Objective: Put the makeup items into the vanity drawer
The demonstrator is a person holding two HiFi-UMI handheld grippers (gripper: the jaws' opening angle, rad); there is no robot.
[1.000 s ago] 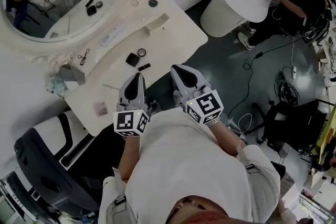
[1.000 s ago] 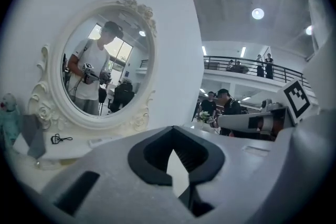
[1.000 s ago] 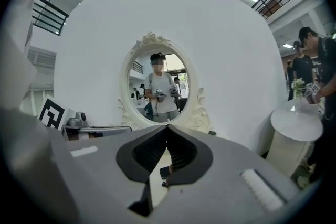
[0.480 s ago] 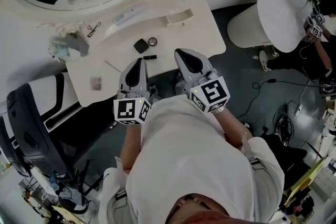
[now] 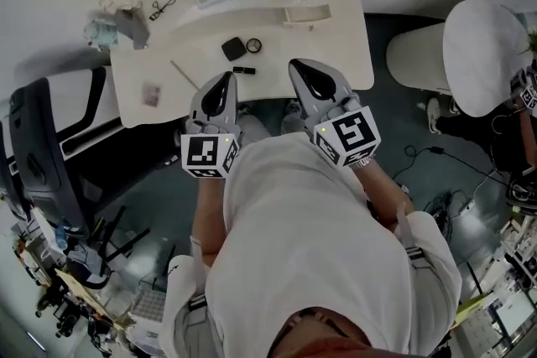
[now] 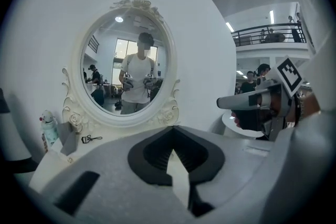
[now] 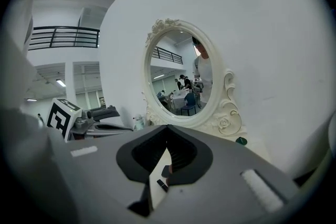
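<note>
jaws: my left gripper (image 5: 223,84) and right gripper (image 5: 304,71) both clenched, empty | items: black square compact (image 5: 234,49) and short black tube (image 5: 244,70) on cream vanity counter (image 5: 336,38), upper centre | risk: reaching in with clenched jaws could knock them off.

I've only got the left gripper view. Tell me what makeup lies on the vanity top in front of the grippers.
Observer: A black square compact lies on the vanity top, beyond the left gripper in the head view.
Operator: Name its neighbour.
Observer: A small round compact sits just right of it.
Operator: Check nearer the front edge.
Observer: A short black tube lies there, close to the left gripper's tip in that view.
</note>
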